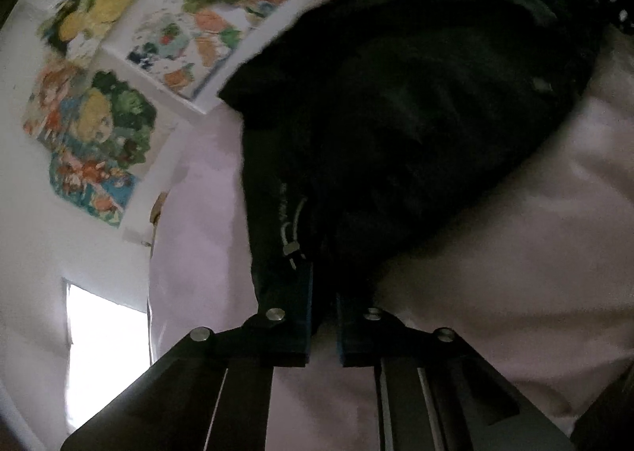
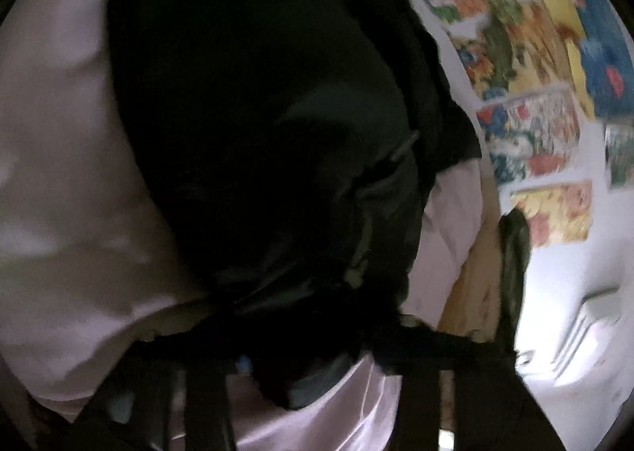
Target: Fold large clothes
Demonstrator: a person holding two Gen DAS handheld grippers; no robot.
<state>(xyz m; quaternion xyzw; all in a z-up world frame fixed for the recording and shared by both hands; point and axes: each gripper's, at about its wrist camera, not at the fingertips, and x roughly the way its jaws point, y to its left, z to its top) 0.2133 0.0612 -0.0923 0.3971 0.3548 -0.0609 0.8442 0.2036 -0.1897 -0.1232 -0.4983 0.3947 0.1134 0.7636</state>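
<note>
The black garment point(image 1: 396, 102), a dark jacket-like piece with a pale drawcord and toggle point(image 1: 291, 237) at its hem, lies bunched on a pale pink sheet point(image 1: 515, 253) that covers the bed. In the left wrist view the garment's near edge comes down into the left gripper point(image 1: 323, 292), whose jaws stand nearly pressed together with a fold of the black cloth pinched between them, just beside the toggle. In the right wrist view the same garment point(image 2: 257, 114) fills the middle, heaped over the sheet point(image 2: 59, 173); its lower edge drapes into the right gripper point(image 2: 301, 367), which is dark and blurred, and the jaws appear closed on the bunched fabric. Beyond the garment, colourful cartoon posters point(image 1: 95, 142) hang on the white wall point(image 1: 23, 253). Beside the far edge of the garment, in the right wrist view, something tan and a dark green item point(image 2: 515, 264) sit at the bed's edge.
</note>
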